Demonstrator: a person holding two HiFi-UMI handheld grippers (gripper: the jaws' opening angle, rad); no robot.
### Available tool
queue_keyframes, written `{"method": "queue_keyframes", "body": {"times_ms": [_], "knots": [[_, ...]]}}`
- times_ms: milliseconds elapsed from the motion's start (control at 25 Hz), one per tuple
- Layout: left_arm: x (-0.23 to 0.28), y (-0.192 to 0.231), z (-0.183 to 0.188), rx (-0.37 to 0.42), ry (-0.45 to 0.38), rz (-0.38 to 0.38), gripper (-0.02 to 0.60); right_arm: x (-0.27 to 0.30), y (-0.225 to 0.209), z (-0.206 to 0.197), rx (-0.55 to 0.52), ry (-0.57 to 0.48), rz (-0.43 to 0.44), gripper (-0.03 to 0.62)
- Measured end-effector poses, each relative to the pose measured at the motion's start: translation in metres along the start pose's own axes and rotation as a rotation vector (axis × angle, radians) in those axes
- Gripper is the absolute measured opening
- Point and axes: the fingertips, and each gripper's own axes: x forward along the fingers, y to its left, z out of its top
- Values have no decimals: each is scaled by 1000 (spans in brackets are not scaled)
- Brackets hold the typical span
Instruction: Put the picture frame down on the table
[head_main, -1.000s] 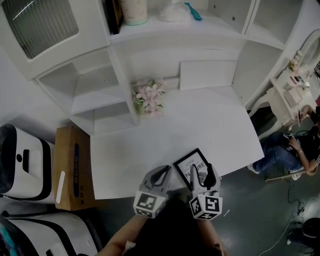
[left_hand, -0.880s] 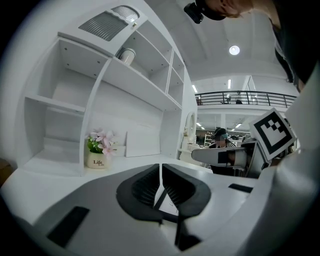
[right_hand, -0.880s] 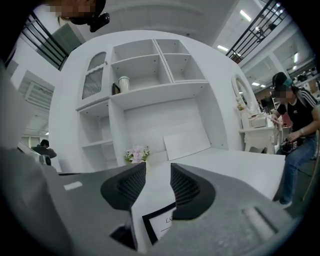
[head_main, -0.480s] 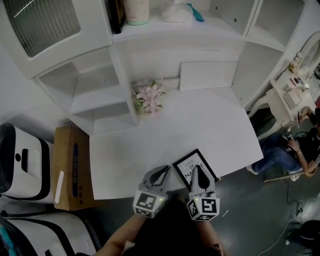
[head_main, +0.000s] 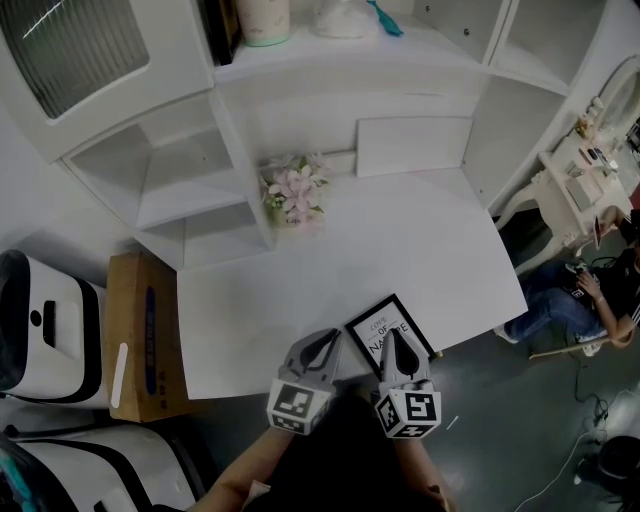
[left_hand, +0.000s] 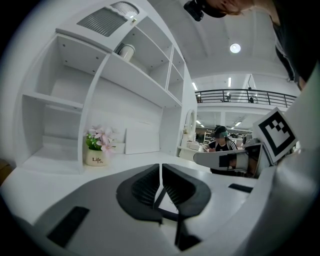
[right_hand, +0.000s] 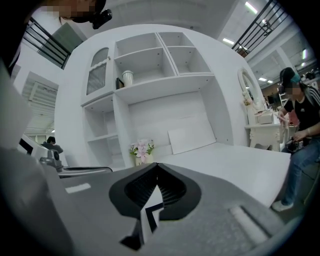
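The black picture frame (head_main: 385, 320), white mat with dark lettering, lies flat at the front edge of the white table (head_main: 330, 260). My right gripper (head_main: 392, 342) rests over its near part with jaws closed. In the right gripper view the tips (right_hand: 157, 165) meet and a corner of the frame (right_hand: 150, 212) shows pinched between the ribbed pads. My left gripper (head_main: 325, 345) sits just left of the frame, shut, holding nothing. In the left gripper view its tips (left_hand: 160, 165) touch, and a strip of the frame shows through the gap below them.
A small pot of pink flowers (head_main: 295, 195) stands at the back of the table beside the shelf unit. A white board (head_main: 415, 147) leans against the back wall. A cardboard box (head_main: 145, 335) sits left of the table. A person (head_main: 580, 300) sits to the right.
The right gripper's jaws, spread over the frame a second ago, have closed. The frame and the left gripper have hardly moved.
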Motion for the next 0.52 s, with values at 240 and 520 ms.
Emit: {"method": "queue_keyframes", "body": {"times_ms": [240, 520], "knots": [[0, 2, -3, -2, 12, 5, 23, 2, -1, -3, 14, 10, 1, 5], [4, 6, -5, -10, 19, 13, 23, 3, -3, -3, 9, 15, 1, 5]]}}
